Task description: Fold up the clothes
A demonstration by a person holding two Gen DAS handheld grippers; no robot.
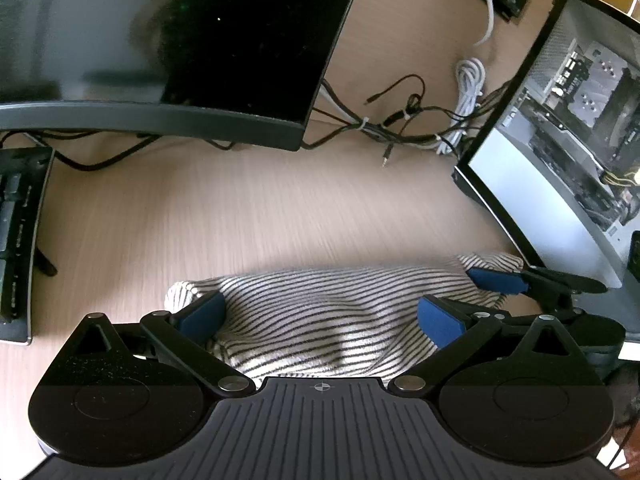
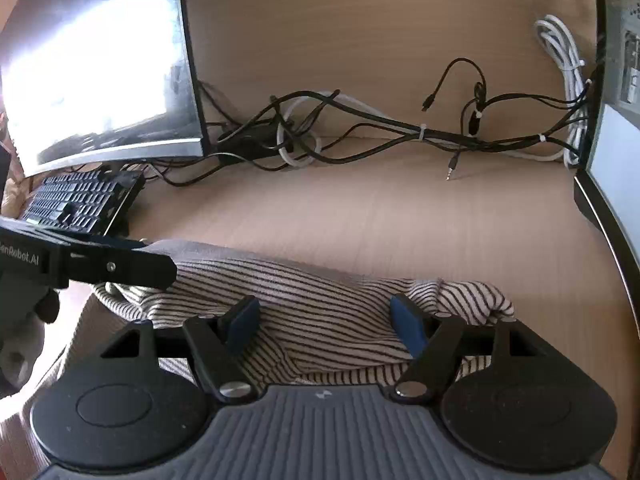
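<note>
A white garment with thin dark stripes (image 1: pixel 320 312) lies bunched on the wooden desk (image 1: pixel 280 208), close to its near edge. My left gripper (image 1: pixel 320 308) hovers over the garment's left half, its blue pads (image 1: pixel 204 316) spread wide with cloth between them. One blue pad of my right gripper (image 1: pixel 496 280) rests at the garment's right end. In the right wrist view the striped garment (image 2: pixel 320 320) runs under my right gripper (image 2: pixel 324 308), which stands open with a fold of cloth between its pads (image 2: pixel 408 324). One black finger of the left gripper (image 2: pixel 120 266) lies on the cloth's left end.
A dark monitor (image 1: pixel 160 40) stands at the back left with a keyboard (image 2: pixel 76 200) below it. A tangle of black and white cables (image 2: pixel 400 128) runs along the back wall. A computer case with a glass side (image 1: pixel 560 120) borders the right.
</note>
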